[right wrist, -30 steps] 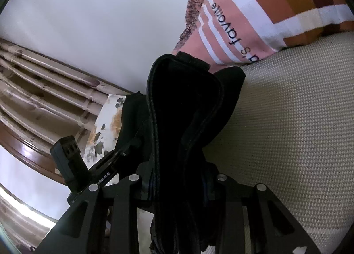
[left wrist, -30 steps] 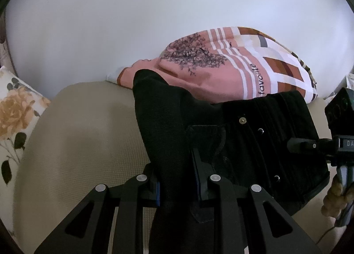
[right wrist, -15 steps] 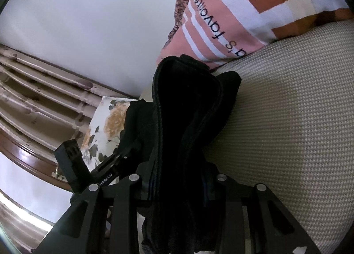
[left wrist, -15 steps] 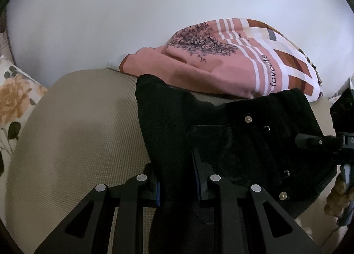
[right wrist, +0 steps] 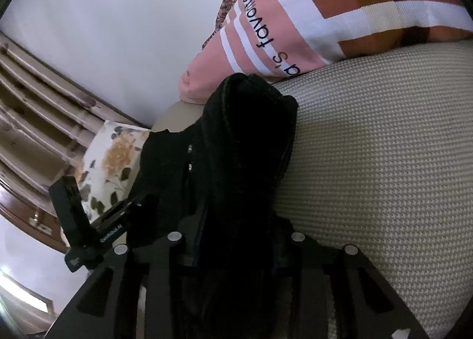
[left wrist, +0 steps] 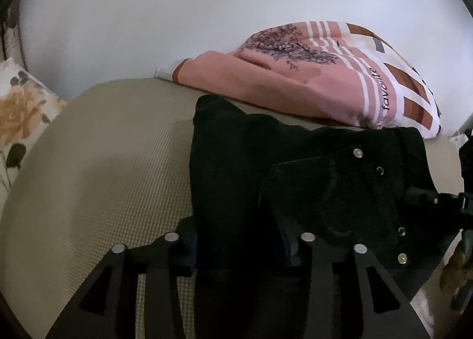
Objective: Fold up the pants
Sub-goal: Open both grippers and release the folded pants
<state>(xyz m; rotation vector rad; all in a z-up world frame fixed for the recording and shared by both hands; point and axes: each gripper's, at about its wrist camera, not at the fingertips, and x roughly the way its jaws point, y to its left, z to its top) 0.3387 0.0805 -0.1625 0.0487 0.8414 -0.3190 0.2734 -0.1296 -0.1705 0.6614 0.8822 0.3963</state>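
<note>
Already doubled over, the black pants (left wrist: pixel 295 167) lie on the beige woven cushion (left wrist: pixel 97 167), their far edge just short of the pink striped pillow (left wrist: pixel 310 79) that leans on the white wall (left wrist: pixel 177 8). Rivets and a pocket show on the top layer. The left gripper (left wrist: pixel 239 250) has a thick fold of the pants between its fingers, and its jaws are opening, so the pads look to be easing off the cloth. The right gripper (right wrist: pixel 236 244) straddles the bunched end of the pants on their other side; its jaws are opening too, with the dark cloth between them.

By my reading the step in hand is the letting-go after a fold is laid down. The next move calls for both grippers to draw back clear of the pants without dragging the top layer, then to judge whether one more fold or a smoothing pass is wanted.

On the far side of the pants the pillow crowds the edge, so there is little room that way. Beside the pants, towards the floral pillow (left wrist: pixel 20 114), the cushion is bare and offers the best room. On the other side the cushion also lies bare, and its near edge falls close to the grippers.
</note>
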